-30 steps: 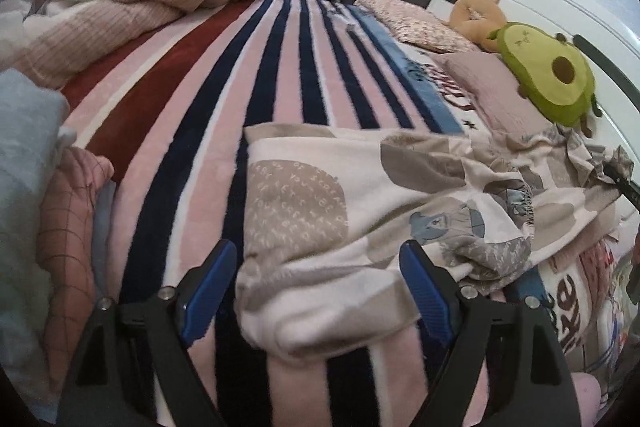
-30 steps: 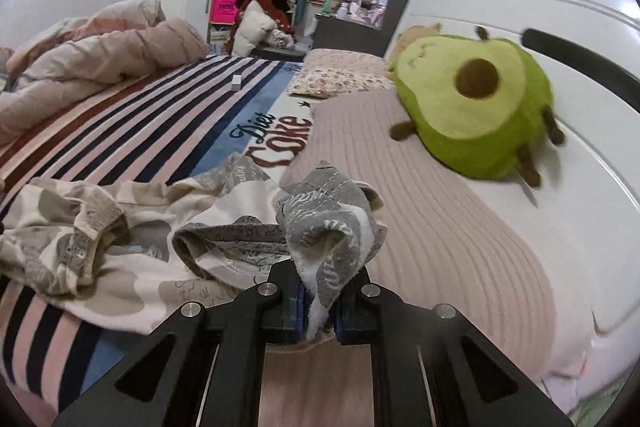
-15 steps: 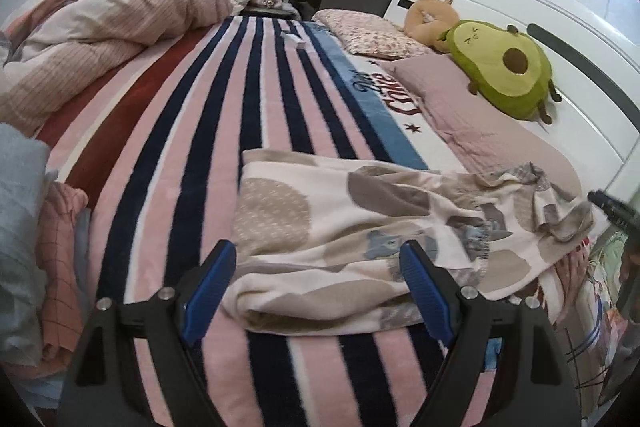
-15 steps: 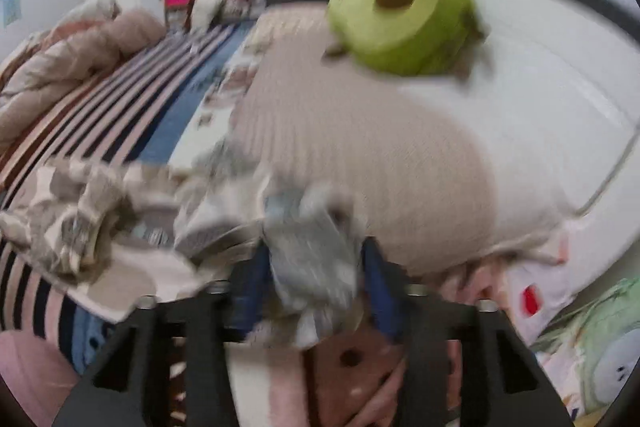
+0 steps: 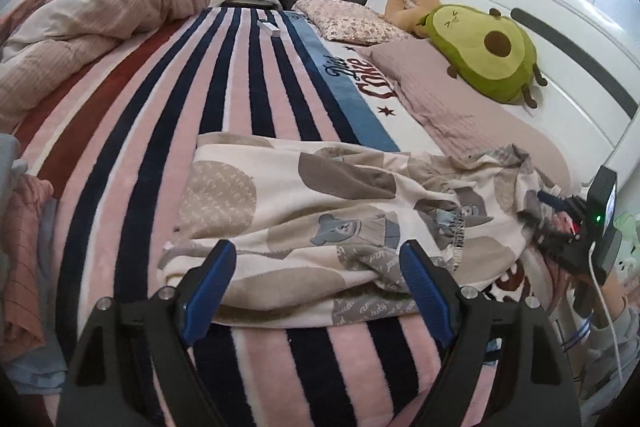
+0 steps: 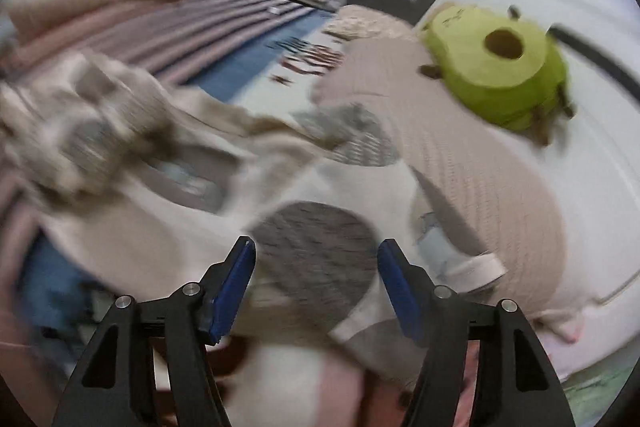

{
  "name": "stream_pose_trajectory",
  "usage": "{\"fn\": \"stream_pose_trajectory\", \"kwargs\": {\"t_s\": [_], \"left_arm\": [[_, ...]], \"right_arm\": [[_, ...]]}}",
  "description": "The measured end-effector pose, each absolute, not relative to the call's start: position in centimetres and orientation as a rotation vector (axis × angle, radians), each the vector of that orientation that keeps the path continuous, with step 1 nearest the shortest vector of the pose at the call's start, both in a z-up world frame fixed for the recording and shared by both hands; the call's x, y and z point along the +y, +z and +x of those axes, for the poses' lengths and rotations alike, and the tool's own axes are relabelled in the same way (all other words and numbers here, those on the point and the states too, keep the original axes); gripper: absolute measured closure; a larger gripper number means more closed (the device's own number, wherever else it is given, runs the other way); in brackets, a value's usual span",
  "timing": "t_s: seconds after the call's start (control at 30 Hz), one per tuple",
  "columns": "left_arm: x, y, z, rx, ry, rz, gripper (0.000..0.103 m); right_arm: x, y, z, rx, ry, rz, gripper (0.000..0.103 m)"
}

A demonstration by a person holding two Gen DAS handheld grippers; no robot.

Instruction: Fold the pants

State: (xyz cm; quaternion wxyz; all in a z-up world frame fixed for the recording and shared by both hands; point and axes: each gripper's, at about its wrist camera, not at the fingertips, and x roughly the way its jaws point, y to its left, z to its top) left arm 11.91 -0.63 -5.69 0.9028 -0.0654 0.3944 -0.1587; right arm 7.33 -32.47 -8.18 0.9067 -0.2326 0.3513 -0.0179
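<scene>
The pants (image 5: 320,211) are cream with grey-brown circles and bear prints. They lie crumpled across the striped blanket (image 5: 248,99). My left gripper (image 5: 318,279) is open and empty, just short of their near edge. In the blurred right wrist view the pants (image 6: 312,251) spread out below my right gripper (image 6: 316,283), which is open with nothing between its blue pads. The right gripper also shows at the pants' right end in the left wrist view (image 5: 576,223).
A green avocado plush (image 5: 484,59) and a tan plush (image 5: 408,7) lie on the pillows by the white headboard (image 5: 560,39). A bunched duvet (image 5: 80,19) fills the far left. Folded clothes (image 5: 20,247) sit at the near left edge.
My right gripper has opened and let go of the pants end, which dropped onto the bed. The left gripper has drawn back a little from the pants.
</scene>
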Motion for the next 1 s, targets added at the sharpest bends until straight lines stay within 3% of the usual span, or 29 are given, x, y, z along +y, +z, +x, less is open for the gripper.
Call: {"fn": "stream_pose_trajectory", "kwargs": {"t_s": [0.07,0.1,0.3,0.33,0.4,0.53,0.7,0.77,0.83,0.93,1.0], "left_arm": [[-0.7,-5.8,12.1,0.817,-0.323,-0.132,0.022],[-0.8,-5.8,12.2,0.816,-0.323,-0.132,0.022],[-1.5,-5.6,13.1,0.812,-0.33,-0.13,0.022],[-1.7,-5.6,13.1,0.811,-0.332,-0.126,0.022],[-2.1,-5.4,13.2,0.808,-0.335,-0.122,0.022],[-2.2,-5.0,13.0,0.798,-0.343,-0.121,0.022],[-2.2,-5.0,12.9,0.798,-0.347,-0.135,0.022],[-2.2,-4.9,12.7,0.8,-0.355,-0.141,0.022],[-2.2,-4.7,12.3,0.796,-0.355,-0.134,0.022],[-1.6,-4.5,12.0,0.783,-0.346,-0.147,0.022],[-1.3,-4.5,11.9,0.78,-0.342,-0.169,0.022]], "right_arm": [[-33.5,-7.4,7.5,0.698,-0.059,-0.452,0.087],[-34.3,-6.6,7.8,0.688,-0.064,-0.414,0.098],[-40.2,-3.5,10.0,0.617,-0.235,-0.348,0.098],[-41.1,-3.5,10.5,0.636,-0.244,-0.323,0.098],[-43.5,-3.3,11.3,0.678,-0.218,-0.201,0.085],[-47.4,-2.2,9.5,0.662,-0.096,0.066,0.033],[-49.8,-4.6,8.4,0.759,0.02,0.204,0.02],[-49.9,-5.8,8.8,0.752,0.087,0.199,0.008],[-49.7,-5.9,8.8,0.762,0.085,0.2,0.01],[-47.6,-6.1,8.5,0.786,0.158,0.181,0.044],[-45.4,-6.5,8.8,0.804,0.161,0.099,0.045]]}}
